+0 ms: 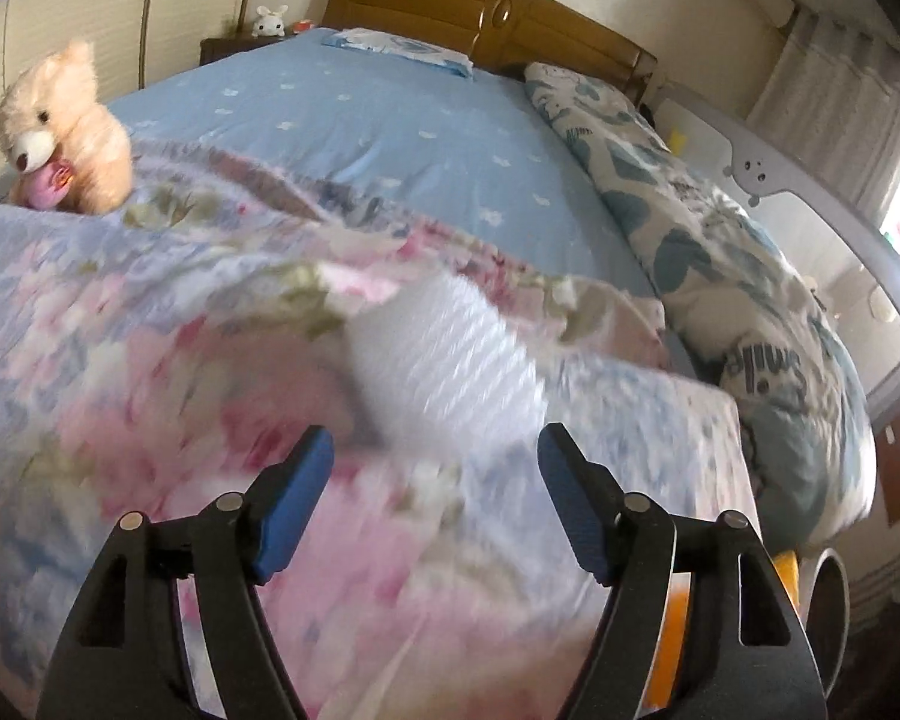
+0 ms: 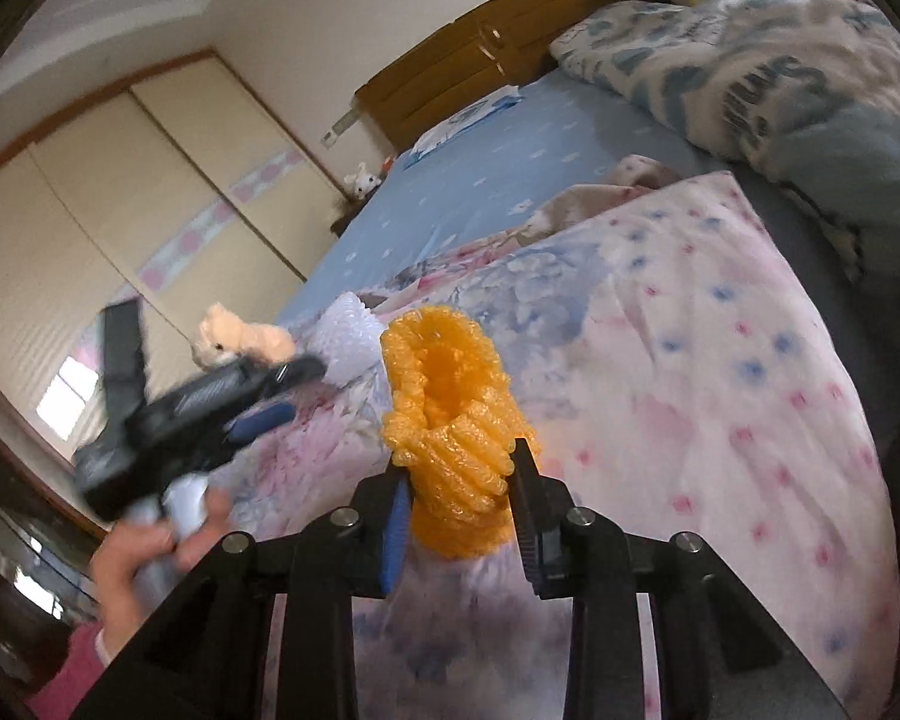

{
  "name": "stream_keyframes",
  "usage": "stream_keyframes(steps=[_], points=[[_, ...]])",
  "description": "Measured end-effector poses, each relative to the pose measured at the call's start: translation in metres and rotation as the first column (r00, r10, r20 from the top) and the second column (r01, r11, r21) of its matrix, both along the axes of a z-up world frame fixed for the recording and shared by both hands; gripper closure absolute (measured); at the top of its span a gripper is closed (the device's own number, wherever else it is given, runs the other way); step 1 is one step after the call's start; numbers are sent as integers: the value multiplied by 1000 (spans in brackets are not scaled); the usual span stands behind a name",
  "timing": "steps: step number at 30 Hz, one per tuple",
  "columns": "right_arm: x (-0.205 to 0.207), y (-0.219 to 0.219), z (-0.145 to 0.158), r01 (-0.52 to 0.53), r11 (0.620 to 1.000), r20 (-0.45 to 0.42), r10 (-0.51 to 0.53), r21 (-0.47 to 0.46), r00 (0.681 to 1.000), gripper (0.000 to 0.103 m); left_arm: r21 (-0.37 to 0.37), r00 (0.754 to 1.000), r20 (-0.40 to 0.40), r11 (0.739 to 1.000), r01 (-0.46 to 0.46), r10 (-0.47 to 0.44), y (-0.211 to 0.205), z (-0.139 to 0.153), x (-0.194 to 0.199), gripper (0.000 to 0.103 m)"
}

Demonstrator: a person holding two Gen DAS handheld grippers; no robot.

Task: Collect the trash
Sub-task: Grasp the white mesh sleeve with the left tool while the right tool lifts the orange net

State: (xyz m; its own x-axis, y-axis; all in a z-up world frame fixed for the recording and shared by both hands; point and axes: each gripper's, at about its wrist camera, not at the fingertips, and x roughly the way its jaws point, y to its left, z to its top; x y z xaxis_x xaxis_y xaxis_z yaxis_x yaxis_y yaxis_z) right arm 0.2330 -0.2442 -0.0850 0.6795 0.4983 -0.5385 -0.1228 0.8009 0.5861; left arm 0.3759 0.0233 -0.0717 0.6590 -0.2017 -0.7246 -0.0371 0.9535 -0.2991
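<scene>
A white foam net sleeve lies on the floral quilt, just ahead of my left gripper, which is open and empty with blue pads. It also shows in the right wrist view, beside the left gripper. My right gripper is shut on an orange foam net sleeve and holds it above the quilt.
A plush bear sits at the quilt's left. A blue sheet, a patterned duvet and a wooden headboard lie beyond. A round bin rim shows at lower right by the bed edge.
</scene>
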Motion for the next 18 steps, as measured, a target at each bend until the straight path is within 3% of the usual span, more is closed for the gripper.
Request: stream_keyframes(steps=[2,3,4,7,18], points=[[-1,3,2,-1,1000,16,1,-20,1000,73,9,1000,1,1000,-11,11,-2,-3,10,33],[-1,4,3,-3,999,17,3,-32,1000,73,17,1000,-6,1000,-9,9,-4,-6,15,48],[1,8,4,-9,999,17,9,-49,1000,73,12,1000,-20,1000,3,-3,-5,-8,18,75],[2,16,5,-24,997,16,26,-70,1000,73,-5,999,-35,999,32,-32,-6,-11,11,94],[-16,6,8,4,998,27,-2,-62,1000,73,-95,994,-11,989,110,-112,-7,13,-105,96]])
